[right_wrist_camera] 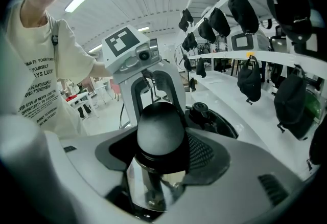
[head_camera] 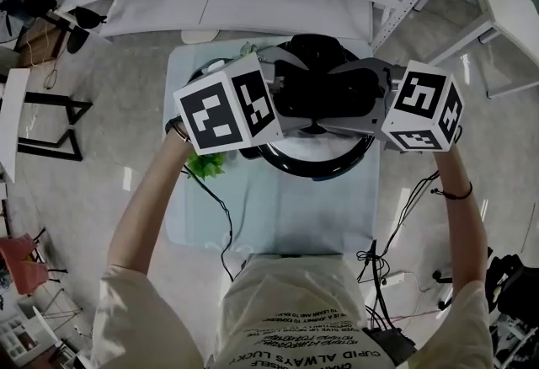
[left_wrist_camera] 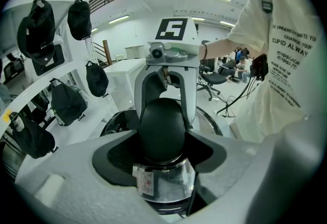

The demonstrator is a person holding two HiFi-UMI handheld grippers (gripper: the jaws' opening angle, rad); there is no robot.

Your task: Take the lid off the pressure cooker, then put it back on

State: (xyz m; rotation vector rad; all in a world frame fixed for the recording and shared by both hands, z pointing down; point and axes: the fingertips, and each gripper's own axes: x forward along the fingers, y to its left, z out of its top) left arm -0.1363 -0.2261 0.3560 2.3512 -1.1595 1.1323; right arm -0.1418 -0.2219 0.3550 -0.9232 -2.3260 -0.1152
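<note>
The pressure cooker (head_camera: 313, 165) stands on a pale blue mat, mostly hidden under both grippers. Its lid has a black domed knob (left_wrist_camera: 162, 128) on a shiny metal stem (right_wrist_camera: 148, 182). My left gripper (left_wrist_camera: 162, 152) comes in from the left and is shut on the knob. My right gripper (right_wrist_camera: 159, 159) comes in from the opposite side and is shut on the same knob (right_wrist_camera: 160, 131). The two grippers (head_camera: 290, 102) (head_camera: 358, 96) face each other, their tips nearly meeting. The black lid surface with a small valve (right_wrist_camera: 200, 109) shows past the knob. I cannot tell if the lid is seated.
A green leafy item (head_camera: 206, 163) lies at the mat's left edge (head_camera: 181, 207) and a black cable (head_camera: 226, 220) crosses the mat. White shelves with black caps and bags (left_wrist_camera: 36, 28) (right_wrist_camera: 245, 8) stand close behind. A white table frame (head_camera: 497, 13) is at the right.
</note>
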